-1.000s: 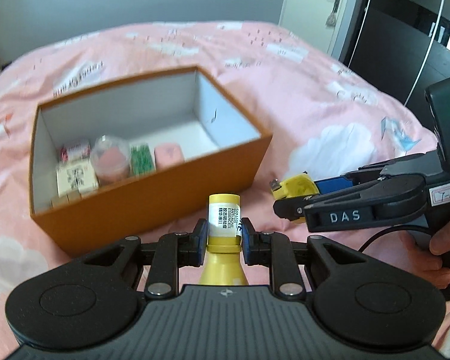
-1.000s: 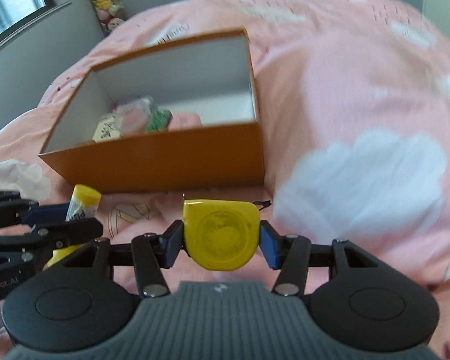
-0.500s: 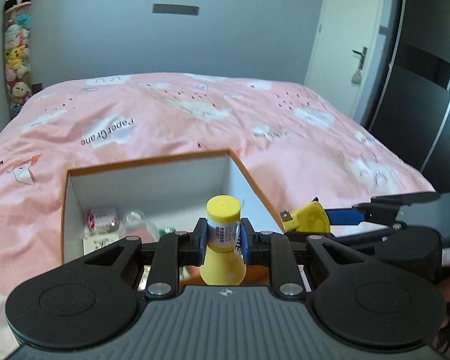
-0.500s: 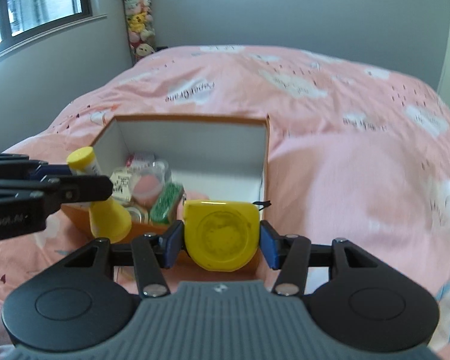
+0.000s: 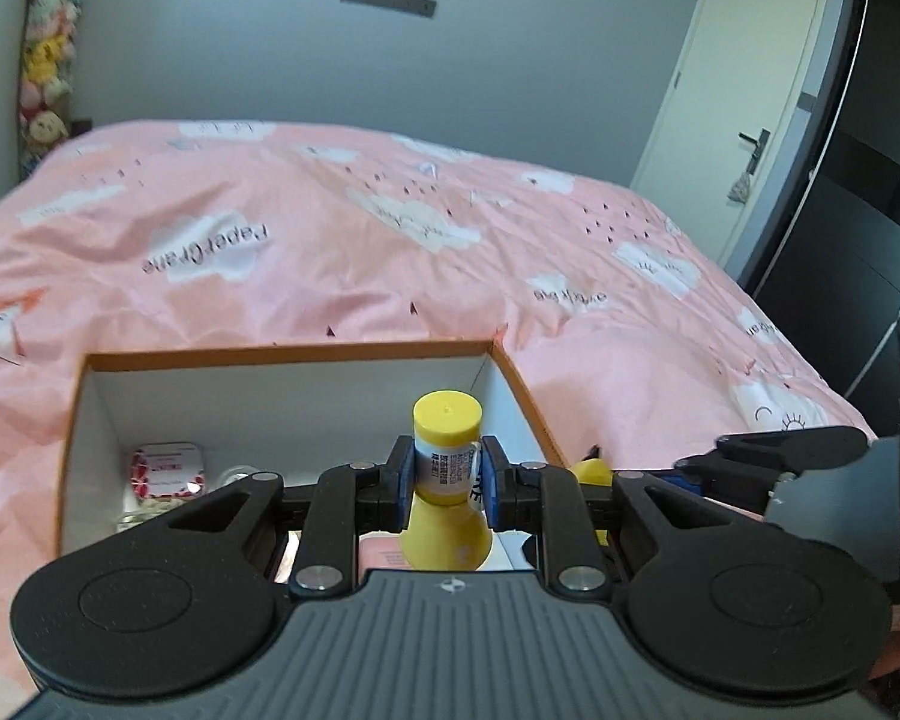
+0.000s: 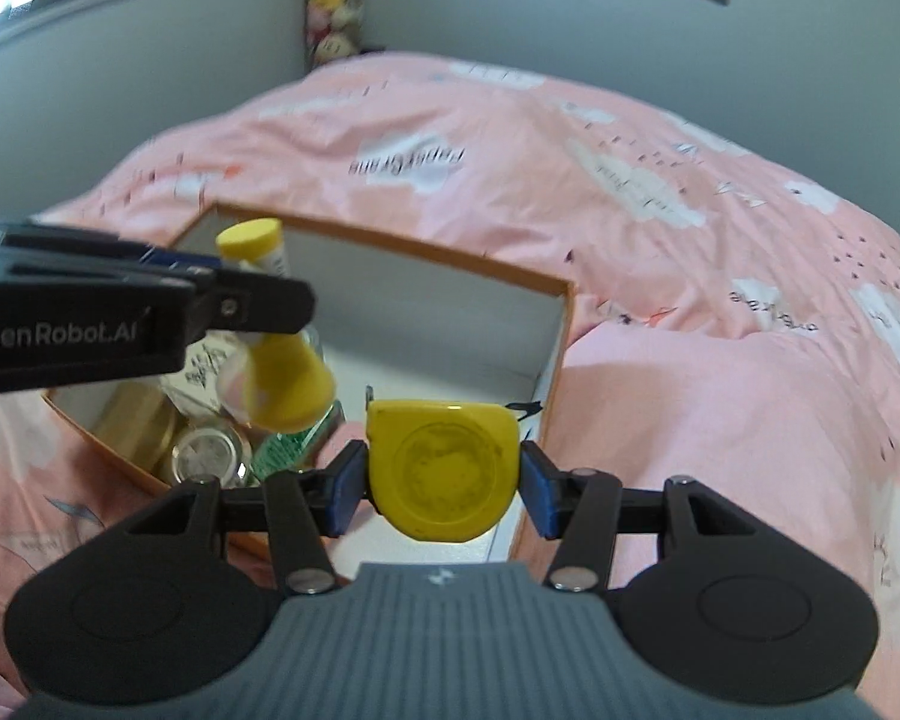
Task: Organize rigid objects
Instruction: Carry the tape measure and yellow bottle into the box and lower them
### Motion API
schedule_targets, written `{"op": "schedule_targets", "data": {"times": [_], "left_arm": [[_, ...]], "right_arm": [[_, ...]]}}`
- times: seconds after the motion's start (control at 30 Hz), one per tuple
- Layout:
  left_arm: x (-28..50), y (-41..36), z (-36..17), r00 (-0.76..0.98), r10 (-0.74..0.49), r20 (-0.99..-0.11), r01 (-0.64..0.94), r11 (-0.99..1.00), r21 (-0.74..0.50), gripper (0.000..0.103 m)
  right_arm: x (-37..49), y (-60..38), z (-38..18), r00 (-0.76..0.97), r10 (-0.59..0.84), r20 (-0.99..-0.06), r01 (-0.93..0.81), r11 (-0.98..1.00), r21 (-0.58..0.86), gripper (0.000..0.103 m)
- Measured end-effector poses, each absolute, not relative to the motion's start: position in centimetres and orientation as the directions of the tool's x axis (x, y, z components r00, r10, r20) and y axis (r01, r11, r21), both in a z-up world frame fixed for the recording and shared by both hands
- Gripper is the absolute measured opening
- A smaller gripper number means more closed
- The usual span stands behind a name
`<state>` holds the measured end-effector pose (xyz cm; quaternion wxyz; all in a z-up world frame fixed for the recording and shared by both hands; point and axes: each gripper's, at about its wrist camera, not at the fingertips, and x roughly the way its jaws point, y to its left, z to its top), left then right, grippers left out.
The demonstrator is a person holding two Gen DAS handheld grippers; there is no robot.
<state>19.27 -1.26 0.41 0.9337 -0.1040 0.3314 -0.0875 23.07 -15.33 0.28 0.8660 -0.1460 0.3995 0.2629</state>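
A yellow bottle (image 5: 447, 468) with a flat yellow cap and a white printed label was held upright by its neck above the open orange box (image 5: 282, 354). A round-faced yellow tape measure (image 6: 444, 471) was held beside it, over the box's near right corner, while several small items were seen lying inside.

Both grippers are matte black plastic with a ribbed grey centre panel, round discs at either side and silver screws on the linkage bars. The left gripper (image 5: 447, 480) has blue pads and white "GenRobot.AI" lettering; the right gripper (image 6: 444, 480) has matching blue pads.
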Motion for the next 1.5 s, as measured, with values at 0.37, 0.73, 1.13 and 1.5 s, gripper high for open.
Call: {"op": "schedule_targets", "data": {"times": [0.37, 0.73, 1.13, 1.5], "left_arm": [[23.7, 2.0, -3.1, 0.692, -0.29, -0.661, 0.084, 0.942, -0.325, 0.024], [24.2, 1.5, -3.7, 0.663, -0.285, -0.693, 0.09, 0.948, -0.305, 0.024], [23.7, 2.1, -4.2, 0.651, -0.302, -0.697, 0.06, 0.935, -0.349, 0.024], [23.4, 1.7, -4.0, 0.651, -0.301, -0.697, 0.066, 0.937, -0.343, 0.024]], "right_arm": [[28.5, -11.1, -4.3, 0.339, 0.3, -0.892, -0.676, 0.737, -0.009, 0.054], [30.2, -7.8, -7.8, 0.154, 0.149, -0.977, -0.882, 0.466, -0.068, 0.054], [32.0, -7.0, -9.8, 0.004, 0.072, -0.997, -0.919, 0.394, 0.025, 0.054], [32.0, -7.3, -9.8, 0.014, 0.086, -0.996, -0.914, 0.405, 0.022, 0.054]]}}
